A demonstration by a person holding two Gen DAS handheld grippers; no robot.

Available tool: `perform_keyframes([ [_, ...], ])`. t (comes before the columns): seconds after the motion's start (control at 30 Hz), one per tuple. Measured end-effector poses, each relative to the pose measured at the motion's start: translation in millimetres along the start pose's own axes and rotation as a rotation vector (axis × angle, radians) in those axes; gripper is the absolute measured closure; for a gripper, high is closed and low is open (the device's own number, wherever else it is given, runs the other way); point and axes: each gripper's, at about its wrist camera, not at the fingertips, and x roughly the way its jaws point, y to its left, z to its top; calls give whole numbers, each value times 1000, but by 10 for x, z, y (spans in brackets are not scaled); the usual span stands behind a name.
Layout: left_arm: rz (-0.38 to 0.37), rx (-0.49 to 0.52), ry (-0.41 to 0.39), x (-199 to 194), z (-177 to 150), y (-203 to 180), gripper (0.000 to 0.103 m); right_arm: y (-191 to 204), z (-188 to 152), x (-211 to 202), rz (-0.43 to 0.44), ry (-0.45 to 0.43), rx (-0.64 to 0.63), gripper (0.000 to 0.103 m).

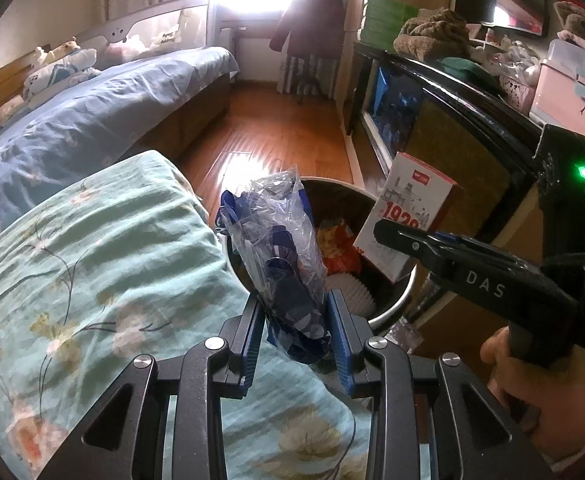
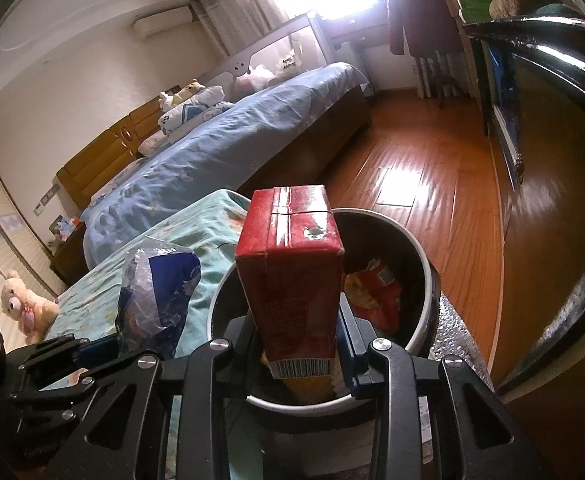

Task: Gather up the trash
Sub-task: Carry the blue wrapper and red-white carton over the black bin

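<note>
My left gripper (image 1: pixel 297 312) is shut on a crumpled clear and blue plastic bag (image 1: pixel 280 248), held at the near left rim of a round trash bin (image 1: pixel 392 312). The bag also shows in the right wrist view (image 2: pixel 156 292). My right gripper (image 2: pixel 300 332) is shut on a red and white carton (image 2: pixel 292 276), held upright over the bin (image 2: pixel 424 320). The carton shows in the left wrist view (image 1: pixel 408 216) above the bin's right side. A red snack wrapper (image 2: pixel 372 292) lies inside the bin.
A bed with a green floral quilt (image 1: pixel 92 280) presses against the bin's left. A blue-covered bed (image 1: pixel 92 120) lies beyond. A dark cabinet (image 1: pixel 452 128) stands close on the right. Wooden floor (image 1: pixel 276 132) runs between them. A plush toy (image 2: pixel 24 304) lies on the quilt.
</note>
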Motion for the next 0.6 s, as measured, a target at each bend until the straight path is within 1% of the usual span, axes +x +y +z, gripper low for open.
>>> perform_keyframes([
  [0.33,3,9,8,29,1,-53,72,-74,49,73,-2,15,9,71],
  [0.6,6,12,20,77,65,-77,72,-119,80,110,-5,27,13,71],
])
